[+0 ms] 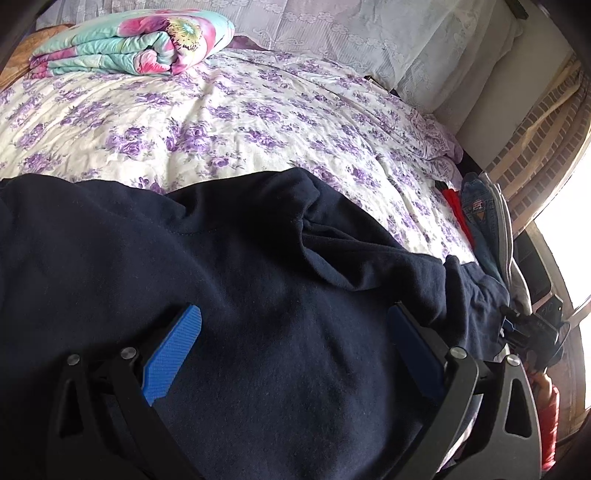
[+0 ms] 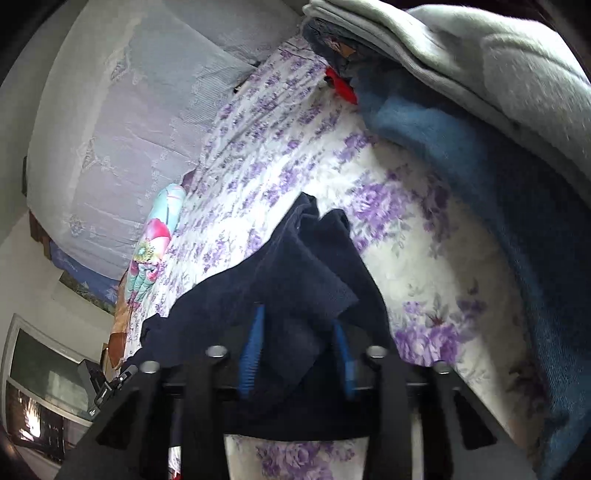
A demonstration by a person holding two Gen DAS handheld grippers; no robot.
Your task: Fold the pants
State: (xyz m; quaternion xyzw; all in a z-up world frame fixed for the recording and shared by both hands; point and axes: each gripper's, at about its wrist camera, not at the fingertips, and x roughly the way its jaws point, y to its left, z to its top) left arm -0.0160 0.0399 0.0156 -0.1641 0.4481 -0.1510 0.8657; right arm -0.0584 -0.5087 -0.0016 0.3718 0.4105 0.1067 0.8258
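Note:
Dark navy pants [image 1: 229, 258] lie spread on the flowered bedsheet [image 1: 221, 122] and fill the lower half of the left wrist view. My left gripper [image 1: 295, 314] hovers over them, open wide, its blue pads [image 1: 177, 347] apart on either side of flat cloth. In the right wrist view a bunched edge of the navy pants [image 2: 295, 266] rises between the blue pads [image 2: 253, 343] of my right gripper [image 2: 297, 338], which is shut on that fold. The cloth fills the gap between the jaws. The rest of the pants trails to the left and below.
A rolled floral quilt [image 1: 133, 40] lies at the far left of the bed by the lace-covered headboard [image 1: 332, 29]. A stack of folded clothes, grey [image 2: 480, 66] over blue [image 2: 461, 155] with jeans and something red, sits at the bed's right edge. Bare sheet lies beyond the pants.

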